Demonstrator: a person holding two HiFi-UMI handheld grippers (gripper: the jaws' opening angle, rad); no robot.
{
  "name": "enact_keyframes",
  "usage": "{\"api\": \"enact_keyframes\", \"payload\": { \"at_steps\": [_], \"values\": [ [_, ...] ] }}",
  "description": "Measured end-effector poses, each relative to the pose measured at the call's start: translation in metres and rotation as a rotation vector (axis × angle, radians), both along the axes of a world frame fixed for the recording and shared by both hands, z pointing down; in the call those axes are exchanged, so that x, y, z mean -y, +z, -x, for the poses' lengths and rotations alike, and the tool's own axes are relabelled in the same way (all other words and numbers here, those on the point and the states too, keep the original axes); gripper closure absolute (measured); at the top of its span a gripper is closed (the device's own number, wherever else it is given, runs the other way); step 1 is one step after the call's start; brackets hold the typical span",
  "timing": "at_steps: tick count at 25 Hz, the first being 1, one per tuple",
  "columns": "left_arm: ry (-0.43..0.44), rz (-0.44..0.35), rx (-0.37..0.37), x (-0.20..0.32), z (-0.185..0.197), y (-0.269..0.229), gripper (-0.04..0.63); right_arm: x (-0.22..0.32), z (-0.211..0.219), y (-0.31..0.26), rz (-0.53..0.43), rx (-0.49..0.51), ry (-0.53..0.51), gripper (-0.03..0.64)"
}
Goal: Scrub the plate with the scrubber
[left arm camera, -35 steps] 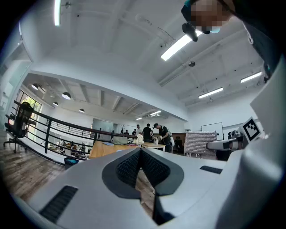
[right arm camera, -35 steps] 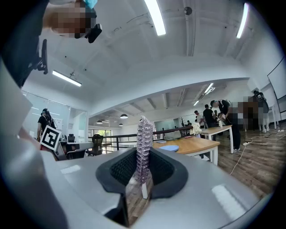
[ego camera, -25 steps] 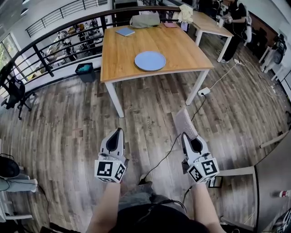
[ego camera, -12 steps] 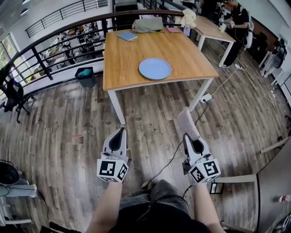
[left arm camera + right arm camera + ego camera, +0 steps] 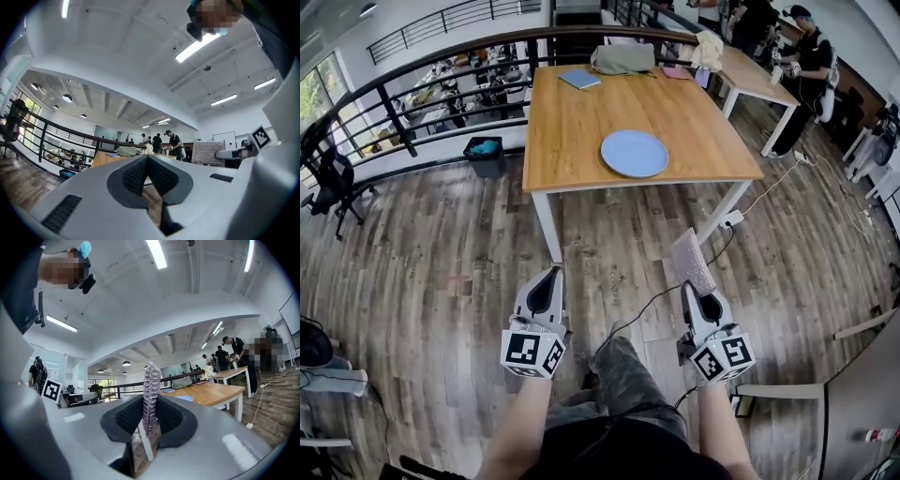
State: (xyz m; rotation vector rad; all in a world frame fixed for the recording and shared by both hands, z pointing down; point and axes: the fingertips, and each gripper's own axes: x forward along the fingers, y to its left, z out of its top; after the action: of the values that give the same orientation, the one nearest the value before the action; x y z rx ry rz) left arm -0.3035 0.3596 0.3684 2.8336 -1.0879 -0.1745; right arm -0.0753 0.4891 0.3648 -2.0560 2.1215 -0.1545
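Observation:
A round light-blue plate [image 5: 635,153] lies near the front edge of a wooden table [image 5: 572,131], well ahead of both grippers. My right gripper [image 5: 698,291] is shut on a flat grey bristly scrubber [image 5: 692,262] that sticks up edge-on between the pads [image 5: 150,399]. The plate [image 5: 180,398] shows small on the table in the right gripper view. My left gripper [image 5: 549,281] is shut with nothing in it, its pads [image 5: 146,174] pressed together. Both grippers hang over the floor, short of the table.
A grey bag [image 5: 623,58], a blue notebook [image 5: 580,80] and a pink item [image 5: 676,72] lie at the table's far end. A black railing [image 5: 412,75] runs behind it. A second table [image 5: 748,70] with people stands at right. A cable [image 5: 652,305] crosses the wooden floor.
The table and plate have come closer and shifted right in the head view as I walk forward. Both grippers keep their places and grips.

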Motion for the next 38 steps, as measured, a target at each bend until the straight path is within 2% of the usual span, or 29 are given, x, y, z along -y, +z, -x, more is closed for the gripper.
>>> {"api": "enact_keyframes", "payload": {
  "at_steps": [5, 13, 20, 27, 38],
  "values": [
    [-0.003, -0.003, 0.023, 0.03, -0.022, 0.002, 0.6, 0.039, -0.019, 0.005, 0.0, 0.003, -0.023, 0.535],
    [0.035, 0.006, 0.059, 0.093, -0.085, 0.001, 0.6, 0.114, -0.064, 0.006, 0.003, 0.028, -0.043, 0.535],
    [0.005, 0.048, 0.071, 0.145, -0.127, 0.019, 0.6, 0.169, -0.105, 0.021, 0.053, 0.034, -0.076, 0.535],
    [-0.027, 0.052, 0.068, 0.195, -0.17, 0.024, 0.6, 0.227, -0.143, 0.026, 0.059, 0.028, -0.121, 0.535],
    [-0.041, 0.062, 0.068, 0.225, -0.208, 0.033, 0.6, 0.262, -0.169, 0.037, 0.08, 0.024, -0.167, 0.535]
  ]
}}
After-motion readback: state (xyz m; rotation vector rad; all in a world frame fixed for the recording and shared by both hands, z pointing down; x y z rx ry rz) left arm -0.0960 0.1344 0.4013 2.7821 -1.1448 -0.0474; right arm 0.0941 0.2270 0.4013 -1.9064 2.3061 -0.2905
